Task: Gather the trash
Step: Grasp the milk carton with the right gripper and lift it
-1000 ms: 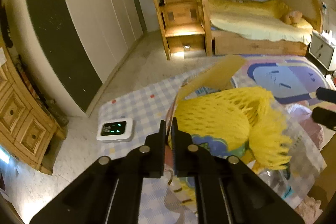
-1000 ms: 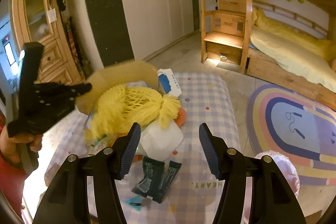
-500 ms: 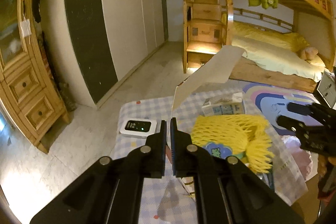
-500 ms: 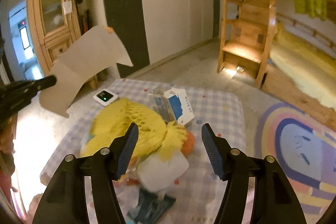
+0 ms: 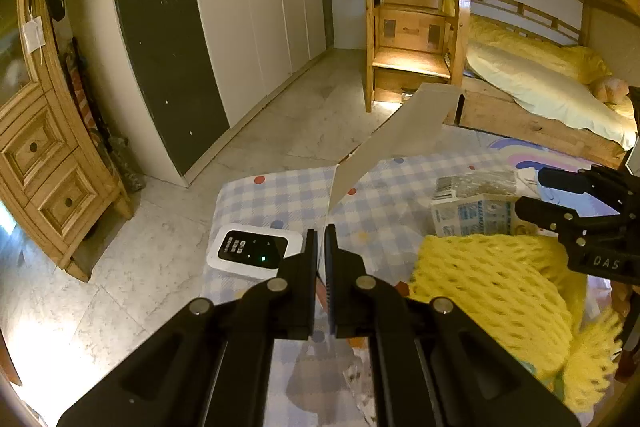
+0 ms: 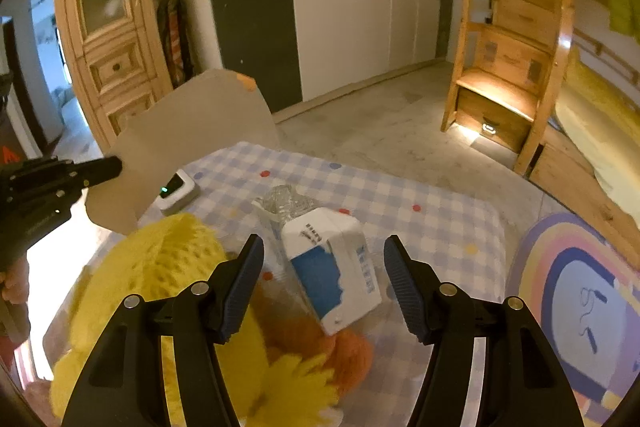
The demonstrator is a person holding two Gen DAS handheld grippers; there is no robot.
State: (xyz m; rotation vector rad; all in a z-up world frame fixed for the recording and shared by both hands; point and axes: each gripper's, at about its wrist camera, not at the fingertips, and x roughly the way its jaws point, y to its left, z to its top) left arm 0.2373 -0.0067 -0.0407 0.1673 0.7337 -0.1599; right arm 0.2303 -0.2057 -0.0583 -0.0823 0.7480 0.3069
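My left gripper [image 5: 322,239] is shut on the lower edge of a beige cardboard sheet [image 5: 392,143], held up off the checked tablecloth [image 5: 280,195]. From the right wrist, the same cardboard sheet [image 6: 192,143] stands at the left, gripped by the left gripper [image 6: 116,167]. My right gripper [image 6: 325,241] is open above a white and blue carton [image 6: 336,275], which lies between its fingers, untouched. A yellow foam net [image 6: 160,267] and an orange foam net [image 6: 344,347] lie beside it. Crumpled clear plastic [image 6: 286,201] sits behind the carton.
A white device with a green light [image 5: 252,251] rests on the table's far left corner. White and black wardrobe doors [image 5: 248,7], a wooden cabinet [image 5: 36,155] and bunk-bed stairs [image 5: 412,39] stand beyond. A rainbow rug [image 6: 576,275] covers the floor at right.
The left gripper drew the cardboard up and away from the pile toward the left. The right gripper moved forward over the pile to the carton; the dark wrapper has left its view.
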